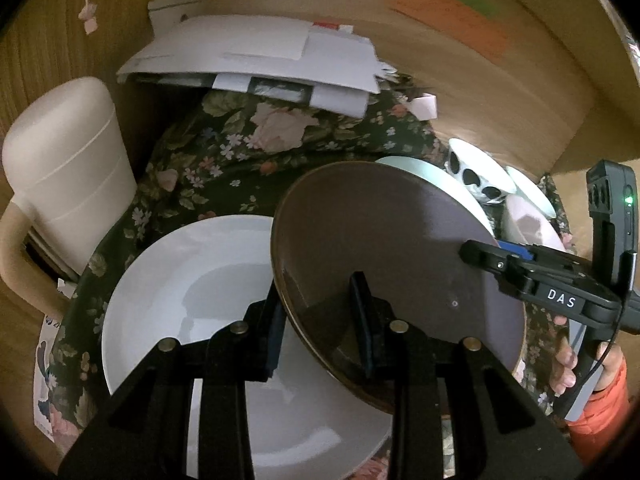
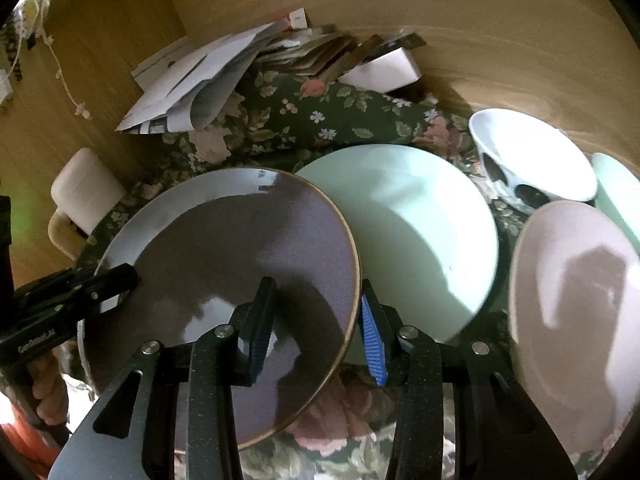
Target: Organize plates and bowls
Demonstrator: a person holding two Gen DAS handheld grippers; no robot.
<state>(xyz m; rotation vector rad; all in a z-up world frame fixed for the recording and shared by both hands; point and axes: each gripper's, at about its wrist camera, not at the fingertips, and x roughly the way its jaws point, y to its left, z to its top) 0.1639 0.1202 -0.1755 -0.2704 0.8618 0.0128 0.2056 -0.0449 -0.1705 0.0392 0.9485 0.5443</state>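
Left wrist view shows the left gripper [image 1: 320, 320] clamped on the near rim of the purple plate [image 1: 384, 240], one finger above the rim and one below, with the plate held tilted over the white plate [image 1: 192, 280] lying on the floral cloth [image 1: 240, 148]. From the right wrist view, the right gripper [image 2: 316, 328] straddles the opposite rim of the purple plate [image 2: 240, 248]; its jaws look closed on the rim, though the blue-padded finger [image 2: 372, 344] sits just outside the edge and contact is hard to confirm. A pale green plate [image 2: 420, 232] lies just beyond, partly under the purple one. To the right stand a pink bowl [image 2: 576, 320] and a white bowl with dark spots [image 2: 532, 160]. Envelopes [image 1: 256, 56] are piled at the back, and a cream jug [image 1: 68, 160] stands at the left
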